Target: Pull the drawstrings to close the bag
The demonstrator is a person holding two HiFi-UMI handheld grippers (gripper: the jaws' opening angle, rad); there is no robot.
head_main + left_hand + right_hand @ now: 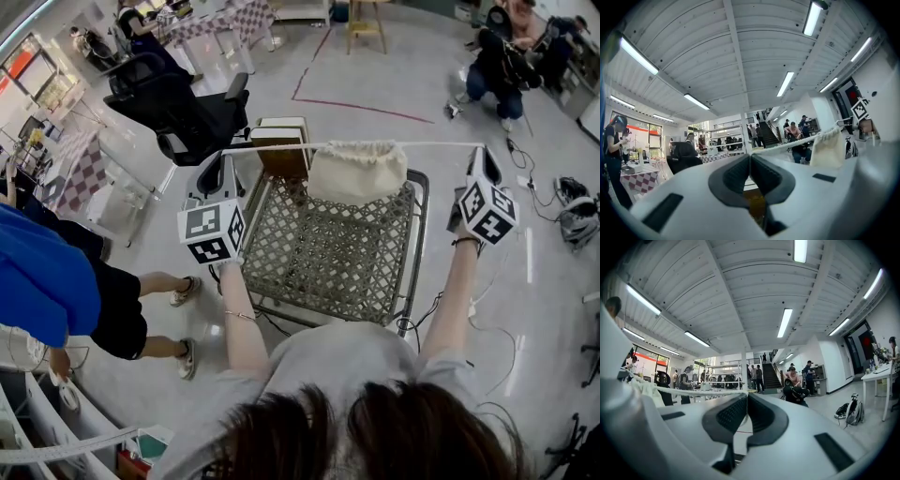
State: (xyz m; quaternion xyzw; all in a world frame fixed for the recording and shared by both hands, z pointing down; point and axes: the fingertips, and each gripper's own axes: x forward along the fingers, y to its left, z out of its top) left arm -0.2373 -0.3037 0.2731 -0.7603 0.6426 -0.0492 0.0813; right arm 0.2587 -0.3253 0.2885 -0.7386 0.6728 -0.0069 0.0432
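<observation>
Both of a person's arms reached out level over a wire-mesh cart [319,267], with a hand-held gripper in each hand. The left hand-held gripper [223,157] had its jaws closed tight on one end of a white drawstring [281,147]. The right hand-held gripper [481,150], well apart at the cart's right side, was clamped the same way on the other end. The cord ran taut and nearly straight between them. From its middle hung the cream cloth bag [357,173], its mouth gathered into folds along the cord, over the far end of the cart. Whether its bottom touched the mesh could not be told. Just left of the bag stood a brown box [279,159]. Farther left, beyond the cart, was a black office chair [183,108]. At near left a bystander in a blue top [42,281] stood on the grey floor [375,75], and at far right another person crouched [492,66].
</observation>
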